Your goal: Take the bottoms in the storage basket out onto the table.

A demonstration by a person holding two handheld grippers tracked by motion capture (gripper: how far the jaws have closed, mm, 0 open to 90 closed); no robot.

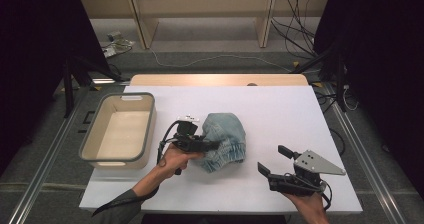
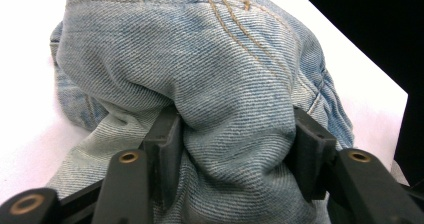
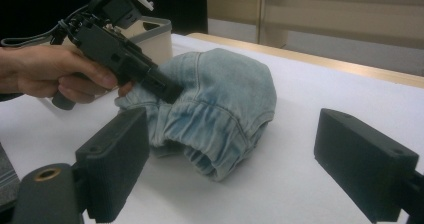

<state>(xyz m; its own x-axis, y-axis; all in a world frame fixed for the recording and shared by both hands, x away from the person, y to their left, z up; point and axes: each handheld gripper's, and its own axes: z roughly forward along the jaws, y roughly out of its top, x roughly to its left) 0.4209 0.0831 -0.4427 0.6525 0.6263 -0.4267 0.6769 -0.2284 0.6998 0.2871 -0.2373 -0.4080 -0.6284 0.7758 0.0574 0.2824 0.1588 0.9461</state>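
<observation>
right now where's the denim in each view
High view: denim at table centre, just right of the left gripper.
Left gripper view: denim bunched between the jaws.
Right gripper view: denim at centre, beyond the jaws.
Shared landmark: the left gripper at the denim's edge.

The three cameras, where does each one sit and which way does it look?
High view: above the person's side, looking forward and down on the table, bin and both forearms.
Left gripper view: on the left gripper, looking along its jaws, which pinch a fold of the denim garment.
Right gripper view: on the right gripper, jaws apart, facing the left hand.
All three views share the denim.
</observation>
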